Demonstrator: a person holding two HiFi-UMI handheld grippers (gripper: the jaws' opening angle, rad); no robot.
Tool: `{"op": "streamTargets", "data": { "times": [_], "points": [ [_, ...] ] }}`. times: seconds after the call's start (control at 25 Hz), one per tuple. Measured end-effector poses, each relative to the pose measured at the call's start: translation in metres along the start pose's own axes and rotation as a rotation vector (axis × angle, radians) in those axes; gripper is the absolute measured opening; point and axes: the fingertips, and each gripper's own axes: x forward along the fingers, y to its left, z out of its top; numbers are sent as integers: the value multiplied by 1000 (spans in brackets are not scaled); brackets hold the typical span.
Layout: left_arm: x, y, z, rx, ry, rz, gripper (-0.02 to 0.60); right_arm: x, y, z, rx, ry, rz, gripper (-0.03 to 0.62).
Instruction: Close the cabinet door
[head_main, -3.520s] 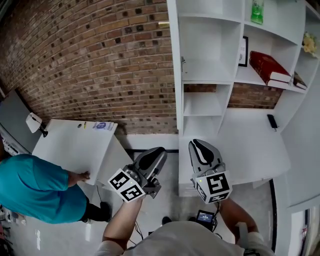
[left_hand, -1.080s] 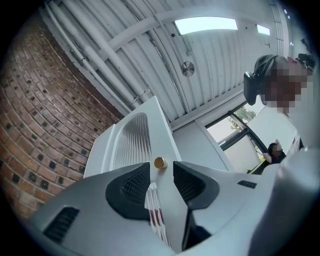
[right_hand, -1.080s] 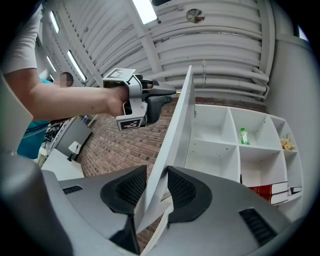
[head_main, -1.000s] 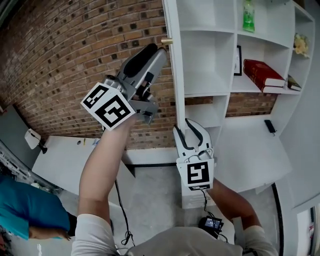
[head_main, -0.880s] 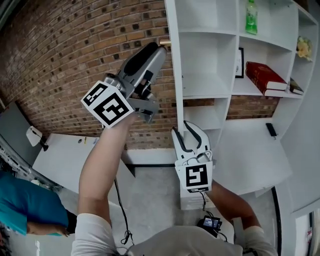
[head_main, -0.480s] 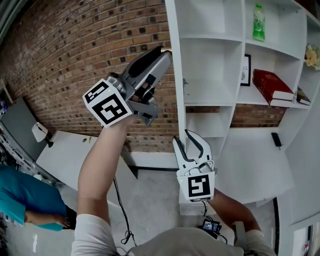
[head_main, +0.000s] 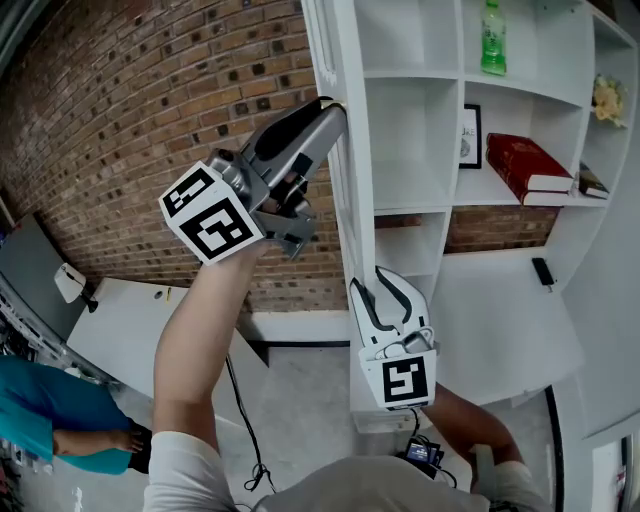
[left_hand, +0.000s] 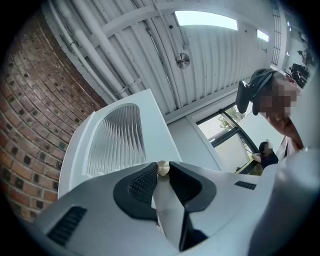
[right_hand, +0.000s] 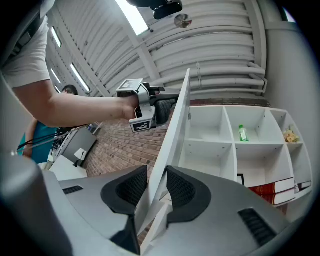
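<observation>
The white cabinet door (head_main: 343, 200) stands nearly edge-on in the head view, ajar in front of the open shelves. My left gripper (head_main: 328, 106) is raised to the door's upper part, shut on the small brass knob (left_hand: 162, 168). The door's ribbed glass panel (left_hand: 120, 140) runs away beyond it. Lower down, my right gripper (head_main: 378, 288) straddles the door's free edge (right_hand: 175, 120). Its jaws are closing, with the edge between the pads (right_hand: 131, 187). The left gripper (right_hand: 150, 107) also shows in the right gripper view, on the far side of the door.
The shelves hold a green bottle (head_main: 490, 40), a framed picture (head_main: 467, 135) and a red book (head_main: 525, 165). A brick wall (head_main: 150, 100) lies left of the cabinet. A person in teal (head_main: 50, 425) stands at the lower left by a white table (head_main: 120, 320).
Both grippers rose from in front of the cabinet; the left has come up to the knob, the right to the door's edge. Over the last second both shifted right with the door.
</observation>
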Motion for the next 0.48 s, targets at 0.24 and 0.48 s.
{"op": "streamTargets", "data": {
  "times": [0.24,0.48],
  "points": [
    [24,-9,-10,32,15,25,81,-11,-26,-7,-8,13,-36,135],
    [38,-15,-17,38,22,50,81,-17,-42,-13,-26,24,-60,135]
  ]
}}
